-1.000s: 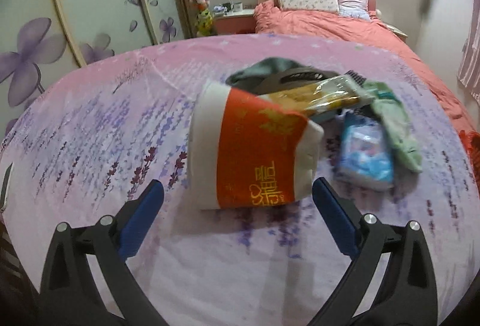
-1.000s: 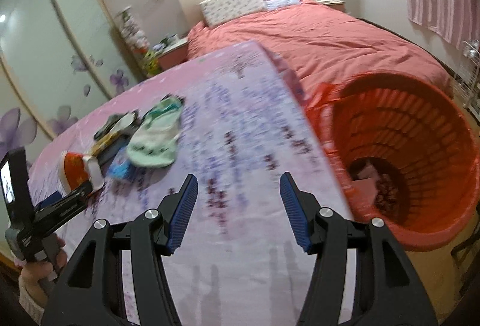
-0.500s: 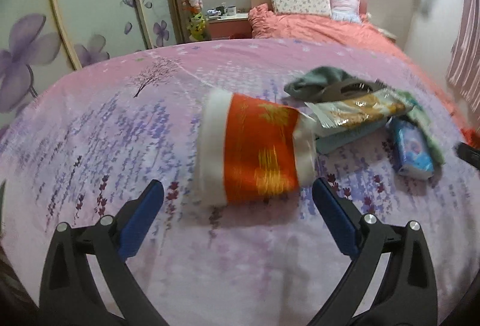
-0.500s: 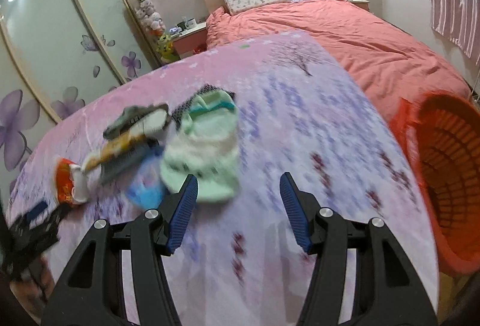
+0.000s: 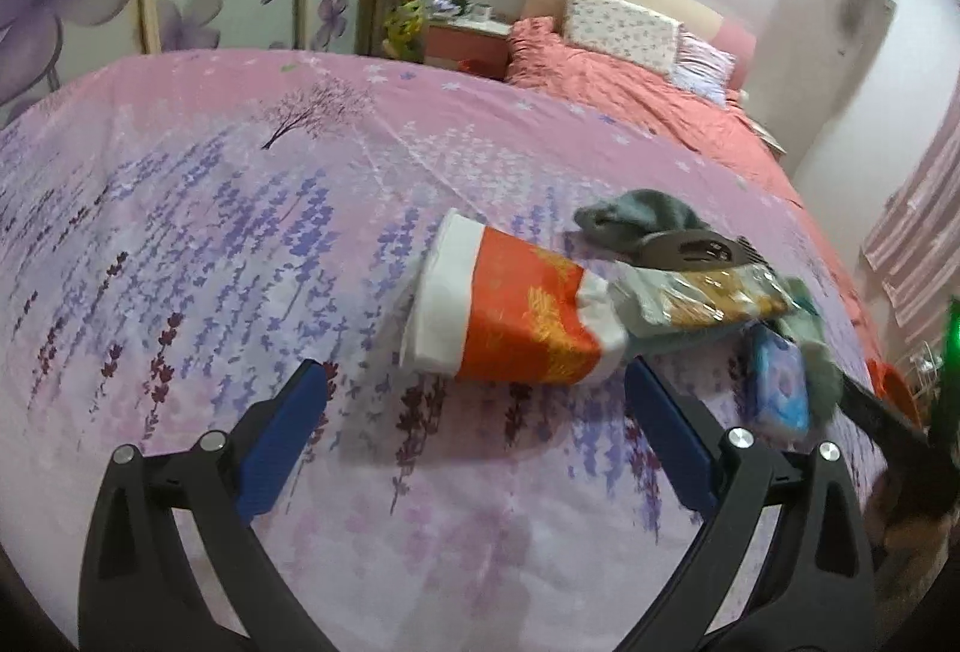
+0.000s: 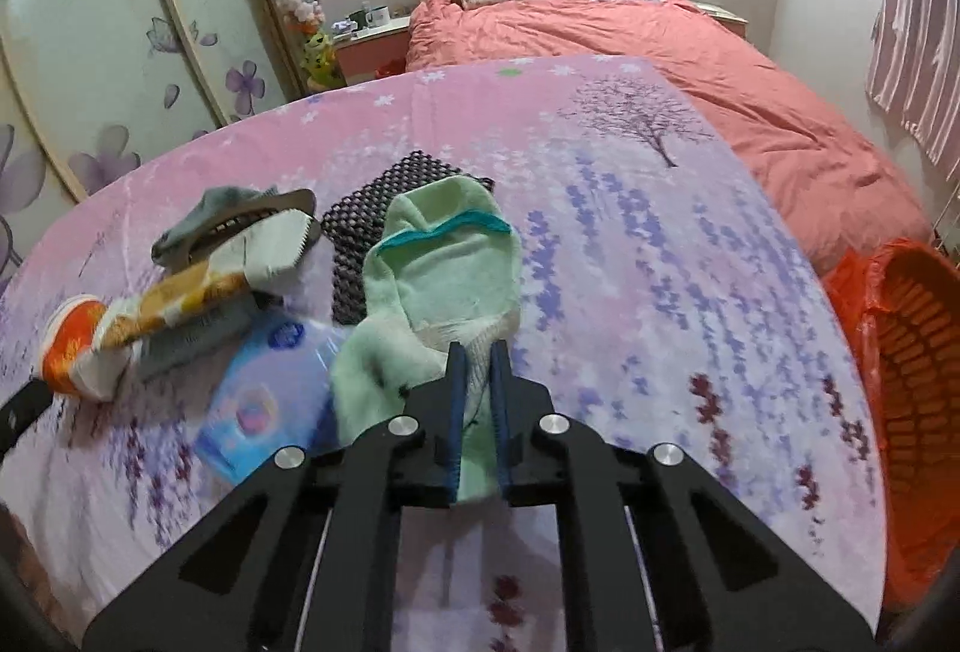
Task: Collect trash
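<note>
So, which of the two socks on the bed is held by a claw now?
The light green sock with the teal band: the right claw has just closed on its near end. The grey sock lies farther left under a wrapper, untouched.

A pink bedsheet (image 6: 630,244) printed with purple lavender stalks and a small tree covers the surface that carries everything. Directly on it lie an orange-and-white paper cup (image 5: 516,316) on its side, a grey sock (image 5: 636,220), a black mesh mat (image 6: 384,208), a pale green sock (image 6: 444,274) overlapping that mat, and a blue tissue pack (image 6: 270,400) just beside the green sock. A yellow snack wrapper (image 6: 180,304) rests across a grey item near the cup
</note>
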